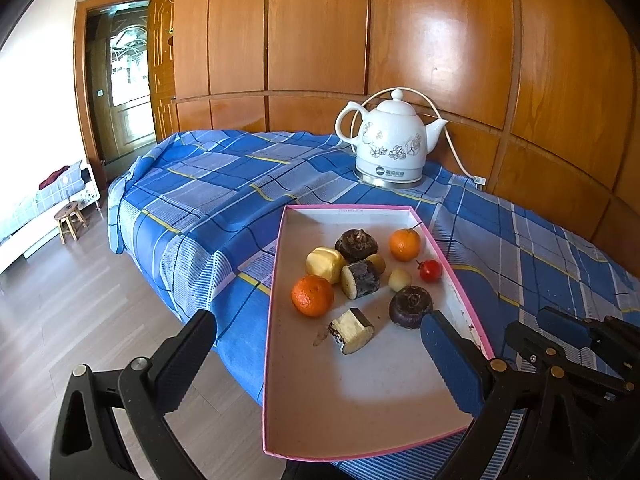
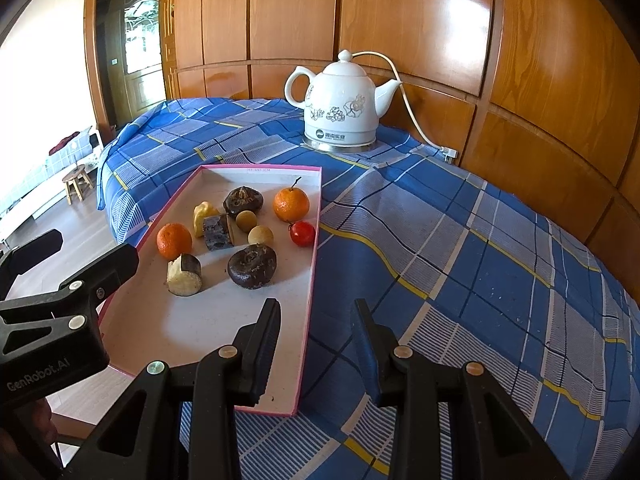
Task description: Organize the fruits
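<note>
Pink-rimmed and shallow, the tray (image 1: 276, 280) lies on a bench under a blue checked cloth (image 1: 208, 200), and all the fruit sits inside it. Left tool (image 1: 320, 344) hovers over the tray's near end, jaws spread wide and released, nothing between them. Just ahead of it lies a cut, dark-skinned chunk (image 1: 351, 330) with pale flesh; ahead and to its left, an orange (image 1: 312, 295); by its right finger, a dark round water chestnut (image 1: 411, 306). Further ahead cluster a yellow piece (image 1: 325, 265), another cut chunk (image 1: 360, 279), a second dark chestnut (image 1: 356, 245), two small pale fruits (image 1: 399, 279), a red cherry tomato (image 1: 430, 270) and a second orange (image 1: 405, 244) with a stem.

Right tool (image 2: 316, 344) hangs at the tray's right edge, its left finger over the tray, its right over the cloth, jaws apart and gripping nothing. Well beyond both tools, a white kettle (image 2: 340, 108) stands against the wooden wall panels (image 2: 440, 40).
</note>
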Demonstrator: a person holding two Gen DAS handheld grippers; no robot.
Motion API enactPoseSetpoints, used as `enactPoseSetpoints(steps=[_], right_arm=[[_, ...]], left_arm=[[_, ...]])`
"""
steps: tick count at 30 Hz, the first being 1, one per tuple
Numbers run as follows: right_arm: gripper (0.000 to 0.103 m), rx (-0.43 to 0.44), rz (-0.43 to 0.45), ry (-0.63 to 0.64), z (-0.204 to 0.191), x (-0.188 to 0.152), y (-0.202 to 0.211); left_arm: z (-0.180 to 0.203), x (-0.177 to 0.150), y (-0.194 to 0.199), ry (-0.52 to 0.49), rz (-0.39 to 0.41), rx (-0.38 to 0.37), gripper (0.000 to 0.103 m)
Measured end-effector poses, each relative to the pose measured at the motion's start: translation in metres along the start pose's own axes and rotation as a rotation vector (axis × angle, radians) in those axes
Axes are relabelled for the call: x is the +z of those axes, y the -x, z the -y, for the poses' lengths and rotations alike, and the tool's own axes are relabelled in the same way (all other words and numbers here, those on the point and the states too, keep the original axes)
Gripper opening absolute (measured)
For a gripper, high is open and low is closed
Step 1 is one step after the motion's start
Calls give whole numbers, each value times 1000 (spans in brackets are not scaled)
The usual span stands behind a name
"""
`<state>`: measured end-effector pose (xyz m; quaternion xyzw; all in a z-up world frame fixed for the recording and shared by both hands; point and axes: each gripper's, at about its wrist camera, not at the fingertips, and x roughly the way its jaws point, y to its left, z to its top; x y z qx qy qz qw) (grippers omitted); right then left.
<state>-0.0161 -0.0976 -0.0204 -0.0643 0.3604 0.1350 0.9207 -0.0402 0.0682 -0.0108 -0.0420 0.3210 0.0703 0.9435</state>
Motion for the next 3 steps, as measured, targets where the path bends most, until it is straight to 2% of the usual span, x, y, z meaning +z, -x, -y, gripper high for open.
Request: enactPoseSetpoints(steps=[3], right_arm=[[37,4,1,-4,2,0,-2]], left_arm=[[-1,0,-2,4,-8,-1,103]])
